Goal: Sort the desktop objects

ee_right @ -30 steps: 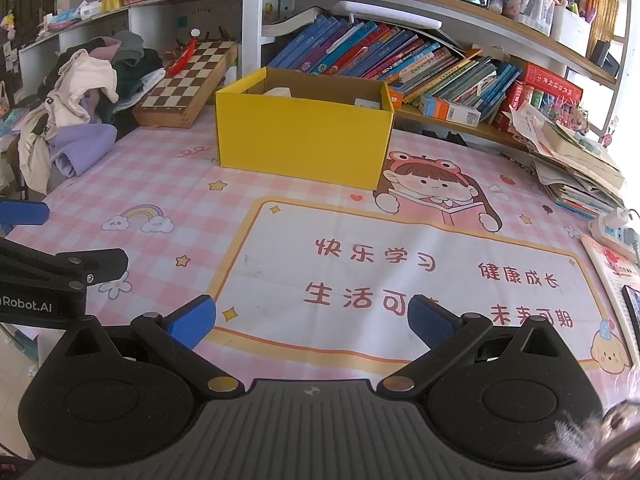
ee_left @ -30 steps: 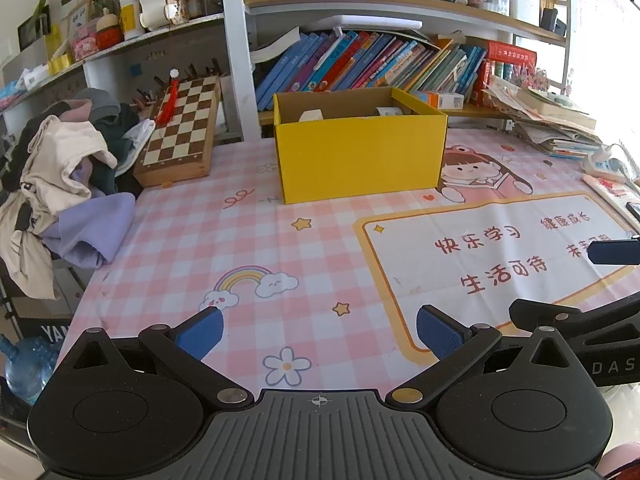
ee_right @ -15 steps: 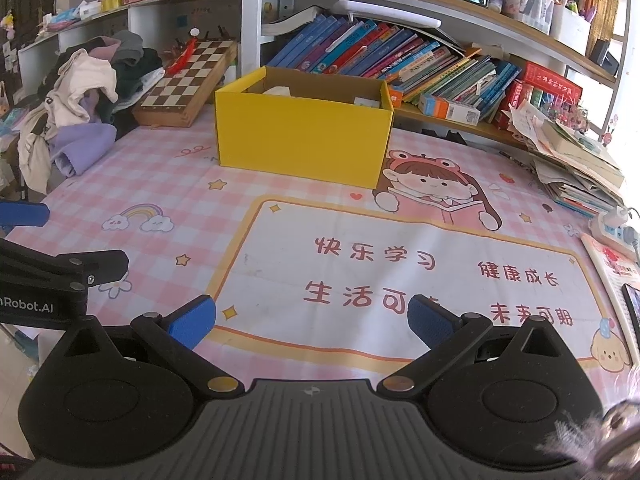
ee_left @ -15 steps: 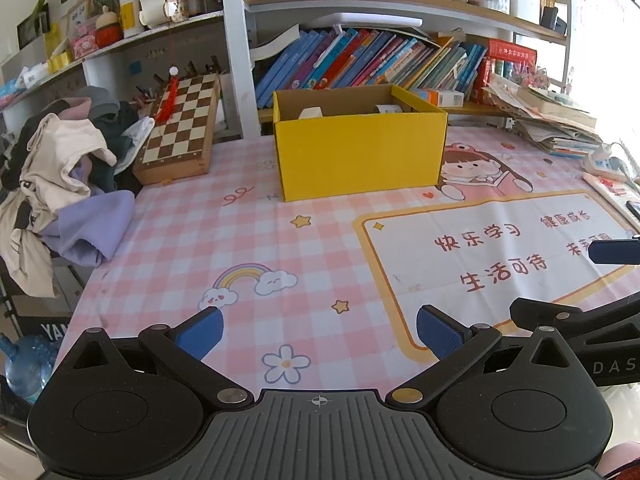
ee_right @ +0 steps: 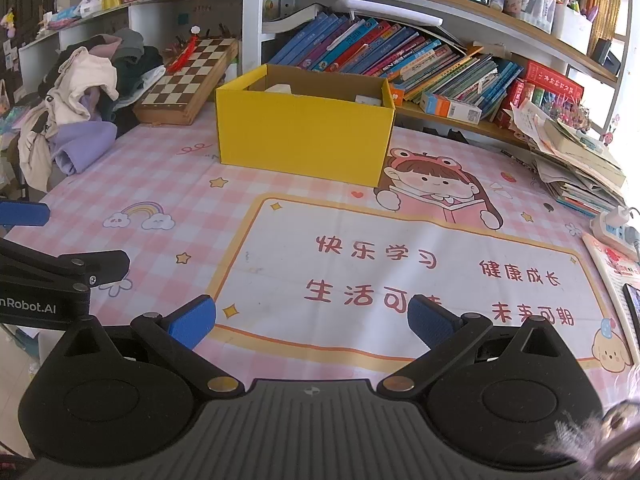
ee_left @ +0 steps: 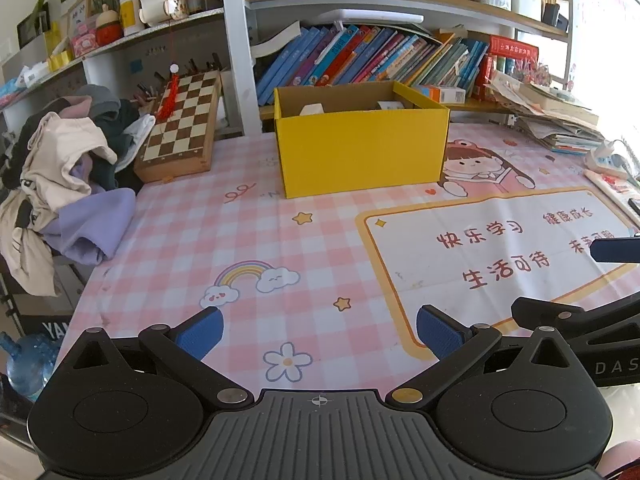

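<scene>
Beyond both wide, empty tongs (ee_left: pixel 318 330) (ee_right: pixel 311 316) — yellow box (ee_left: pixel 362 156), long axis crosswise, opening upward.

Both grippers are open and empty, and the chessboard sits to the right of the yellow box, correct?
Not quite. The chessboard is to the left of the yellow box, leaning beside the clothes pile; both wrist views show this. The rest holds: the left gripper and right gripper are open with nothing between their fingers.
</scene>
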The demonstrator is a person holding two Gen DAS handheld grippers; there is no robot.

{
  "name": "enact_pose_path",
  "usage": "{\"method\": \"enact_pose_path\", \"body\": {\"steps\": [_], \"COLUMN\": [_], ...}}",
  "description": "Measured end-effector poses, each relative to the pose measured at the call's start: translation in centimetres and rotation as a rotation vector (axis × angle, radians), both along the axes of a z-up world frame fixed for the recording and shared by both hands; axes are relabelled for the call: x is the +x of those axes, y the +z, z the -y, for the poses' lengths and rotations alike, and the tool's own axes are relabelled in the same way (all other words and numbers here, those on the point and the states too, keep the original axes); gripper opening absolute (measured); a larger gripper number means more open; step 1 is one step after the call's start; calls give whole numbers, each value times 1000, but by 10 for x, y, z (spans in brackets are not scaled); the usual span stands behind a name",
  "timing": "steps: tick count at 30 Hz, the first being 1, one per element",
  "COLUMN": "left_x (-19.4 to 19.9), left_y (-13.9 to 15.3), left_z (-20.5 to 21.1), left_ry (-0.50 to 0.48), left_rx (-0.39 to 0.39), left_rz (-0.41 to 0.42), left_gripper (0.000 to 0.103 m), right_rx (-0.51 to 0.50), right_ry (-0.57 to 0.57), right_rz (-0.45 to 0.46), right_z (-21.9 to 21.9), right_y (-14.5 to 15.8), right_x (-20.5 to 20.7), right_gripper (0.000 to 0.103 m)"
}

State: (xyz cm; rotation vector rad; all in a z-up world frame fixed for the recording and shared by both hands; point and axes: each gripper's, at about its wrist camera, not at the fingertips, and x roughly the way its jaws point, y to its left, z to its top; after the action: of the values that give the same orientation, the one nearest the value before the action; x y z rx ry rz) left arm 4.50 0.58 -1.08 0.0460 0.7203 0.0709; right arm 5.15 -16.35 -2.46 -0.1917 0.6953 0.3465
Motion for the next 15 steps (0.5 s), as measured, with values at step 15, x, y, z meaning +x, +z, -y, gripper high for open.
{"method": "enact_pose_path", "body": {"steps": [15], "left_x": [-2], "left_y": [-2], "left_z": [2], "left_ry": [2], "left_rx": [25], "left_rz": [9], "left_gripper": [103], "right_rx": [-6], "right_ry": [2], "right_rz": [-12], "right_z": [-1], "right_y": [-2], "right_x": [2], "right_gripper": [103]}}
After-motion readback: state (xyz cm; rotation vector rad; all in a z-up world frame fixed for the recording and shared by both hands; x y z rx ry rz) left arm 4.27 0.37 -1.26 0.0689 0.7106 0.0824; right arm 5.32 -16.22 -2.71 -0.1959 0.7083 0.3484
